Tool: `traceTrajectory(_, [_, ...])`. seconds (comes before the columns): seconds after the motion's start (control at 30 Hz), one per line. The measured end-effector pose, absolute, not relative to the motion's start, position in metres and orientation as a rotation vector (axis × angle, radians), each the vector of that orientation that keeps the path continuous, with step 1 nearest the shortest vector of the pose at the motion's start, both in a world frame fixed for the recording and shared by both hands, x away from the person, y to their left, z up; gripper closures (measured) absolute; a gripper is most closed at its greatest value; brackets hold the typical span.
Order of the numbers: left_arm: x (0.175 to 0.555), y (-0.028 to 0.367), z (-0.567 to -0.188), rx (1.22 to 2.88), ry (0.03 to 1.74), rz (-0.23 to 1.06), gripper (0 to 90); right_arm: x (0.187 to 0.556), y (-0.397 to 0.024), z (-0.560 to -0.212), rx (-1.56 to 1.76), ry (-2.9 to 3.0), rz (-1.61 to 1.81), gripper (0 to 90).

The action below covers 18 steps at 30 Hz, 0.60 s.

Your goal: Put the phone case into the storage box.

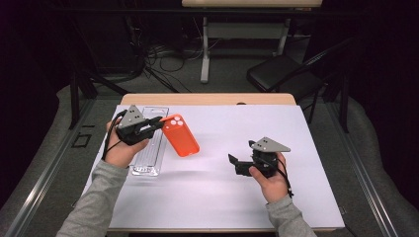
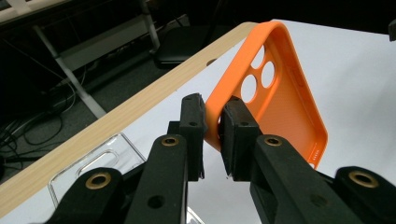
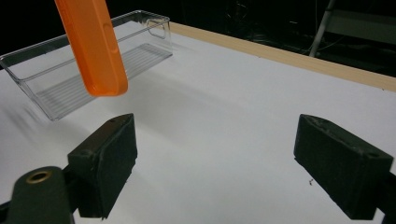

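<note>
- Orange phone case (image 1: 180, 135): soft-looking shell with three round camera cut-outs at one corner. Held clear of the tabletop at the left of the scene, just right of the clear tray; one end is clamped and the rest slants out toward the near right.
- Left gripper (image 1: 157, 122): fingers (image 2: 239, 135) narrow, pinched on the case's rim close to the cut-outs. Raised in the person's left hand (image 1: 120, 148) over the tray.
- Right gripper (image 1: 232, 160): fingers (image 3: 108, 158) wide apart, nothing between them. Low at the near right, well apart from the case and pointing left toward it.
- Clear tray (image 1: 148, 158): long, transparent and ribbed; lying empty along the left side, running near to far.
- Tabletop (image 1: 247, 133): white sheet over a wooden top whose far edge shows.
- Step in hand, as judged: the case is lifted and carried one-handed, with the free gripper standing by.
- Next move, as judged: either lower the case lengthwise into the tray, or bring the right fingers to the hanging end for a two-handed hold. The single grip at one end lets the shell swing, so steady, slow motion is called for.
</note>
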State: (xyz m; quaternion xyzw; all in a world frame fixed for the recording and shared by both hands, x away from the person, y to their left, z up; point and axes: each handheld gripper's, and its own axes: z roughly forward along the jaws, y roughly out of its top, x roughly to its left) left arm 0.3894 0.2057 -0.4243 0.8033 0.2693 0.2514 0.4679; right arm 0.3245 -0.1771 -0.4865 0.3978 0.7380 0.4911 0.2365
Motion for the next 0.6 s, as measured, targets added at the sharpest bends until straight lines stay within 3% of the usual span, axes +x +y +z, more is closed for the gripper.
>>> traceTrajectory(0.6, [0.408, 0.215, -0.406, 2.027, 0.632, 0.614, 79.8, 0.312, -0.189, -0.497, 1.110, 1.987, 1.319, 0.3])
